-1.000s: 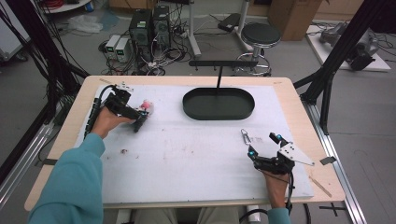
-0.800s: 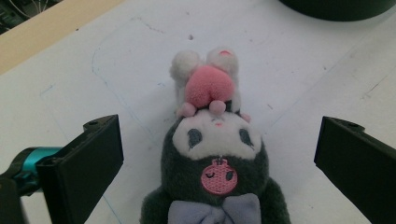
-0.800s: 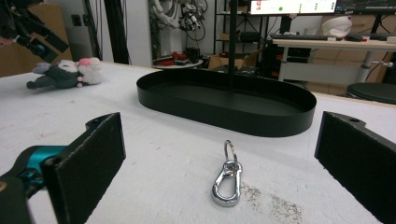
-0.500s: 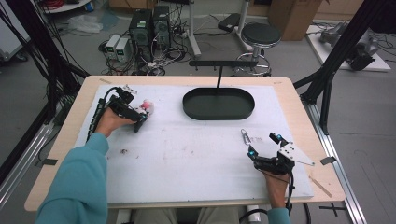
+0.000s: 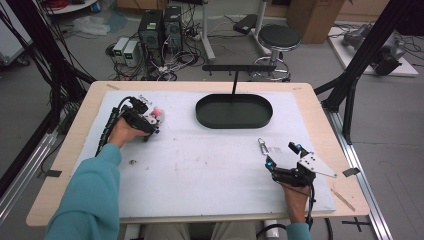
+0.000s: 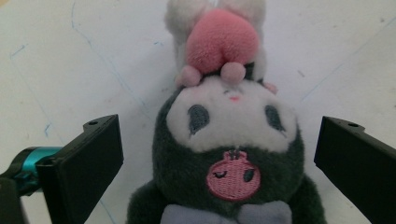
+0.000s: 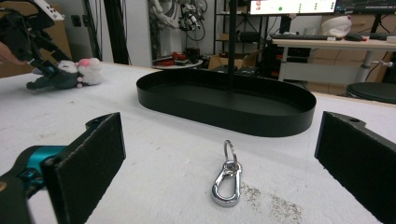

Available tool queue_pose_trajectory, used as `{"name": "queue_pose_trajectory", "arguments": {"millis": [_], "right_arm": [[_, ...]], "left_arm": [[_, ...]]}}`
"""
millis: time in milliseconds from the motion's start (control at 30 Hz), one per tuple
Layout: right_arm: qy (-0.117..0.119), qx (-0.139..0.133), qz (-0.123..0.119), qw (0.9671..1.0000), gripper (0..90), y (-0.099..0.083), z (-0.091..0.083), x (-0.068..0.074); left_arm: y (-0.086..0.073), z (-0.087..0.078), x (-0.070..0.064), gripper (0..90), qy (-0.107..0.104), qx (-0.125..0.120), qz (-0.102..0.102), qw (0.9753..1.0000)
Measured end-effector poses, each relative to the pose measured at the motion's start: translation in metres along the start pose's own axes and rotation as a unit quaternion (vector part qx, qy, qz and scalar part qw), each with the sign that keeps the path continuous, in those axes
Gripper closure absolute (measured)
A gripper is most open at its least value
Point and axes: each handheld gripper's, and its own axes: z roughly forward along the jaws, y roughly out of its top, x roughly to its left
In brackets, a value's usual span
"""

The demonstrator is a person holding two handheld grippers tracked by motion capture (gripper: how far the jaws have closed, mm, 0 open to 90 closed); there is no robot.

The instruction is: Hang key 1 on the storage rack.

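Observation:
A dark plush toy [image 6: 229,158] with a white face and a pink heart lies on the white mat at the far left [image 5: 155,116]. My left gripper [image 5: 150,122] stands open over it, a jaw on each side of its head, neither touching. A silver carabiner [image 7: 226,179] with a key ring lies on the mat at the right [image 5: 261,146]. My right gripper [image 5: 282,157] is open just behind it, jaws wide apart. The plush toy [image 7: 65,74] and the left gripper [image 7: 28,35] also appear far off in the right gripper view.
A black oval tray [image 5: 234,111] with an upright post and crossbar stands at the back middle of the table; the tray [image 7: 224,100] rises just beyond the carabiner. The mat [image 5: 200,170] covers most of the wooden table. Dark frame legs stand at both sides.
My left gripper has crept slightly forward and right onto the plush toy. The right gripper has barely moved.

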Motion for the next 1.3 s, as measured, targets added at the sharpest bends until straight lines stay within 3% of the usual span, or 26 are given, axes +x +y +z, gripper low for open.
{"name": "queue_pose_trajectory", "arguments": {"millis": [167, 267, 300, 367, 467, 700, 1000, 1067, 1200, 1300], "right_arm": [[0.0, 0.0, 0.0, 1.0, 0.9, 0.0, 0.0, 0.0], [0.0, 0.0, -0.001, 1.0, 0.9, 0.0, 0.0, 0.0], [0.0, 0.001, -0.001, 1.0, 0.9, 0.0, 0.0, 0.0], [0.0, 0.0, 0.0, 1.0, 0.9, 0.0, 0.0, 0.0], [0.0, 0.0, 0.0, 1.0, 0.9, 0.0, 0.0, 0.0], [0.0, 0.0, -0.001, 1.0, 0.9, 0.0, 0.0, 0.0], [0.001, -0.001, -0.004, 1.0, 0.9, 0.0, 0.0, 0.0], [0.0, -0.001, -0.005, 1.0, 0.9, 0.0, 0.0, 0.0], [0.0, 0.0, -0.004, 1.0, 0.9, 0.0, 0.0, 0.0], [-0.001, 0.001, -0.002, 1.0, 0.9, 0.0, 0.0, 0.0]], "left_arm": [[0.0, 0.001, -0.001, 1.9, 0.008, 0.001, -0.003, 1.0], [0.0, 0.0, 0.0, 7.7, 0.002, 0.0, -0.002, 1.0], [0.0, 0.0, 0.001, 14.8, -0.002, -0.004, -0.003, 1.0], [0.0, 0.0, 0.001, 15.3, 0.0, 0.0, -0.003, 1.0], [-0.001, 0.001, 0.0, 22.9, -0.007, 0.008, 0.004, 0.9999], [-0.001, 0.001, -0.003, 34.5, -0.011, -0.001, 0.019, 0.9998], [0.0, -0.004, -0.004, 38.8, -0.009, 0.0, 0.021, 0.9997], [0.001, -0.005, -0.006, 39.5, -0.003, 0.001, 0.032, 0.9995], [0.0, -0.007, -0.004, 39.9, -0.032, -0.005, 0.01, 0.9994], [0.001, -0.012, -0.004, 39.8, -0.038, -0.02, 0.011, 0.999]]}}
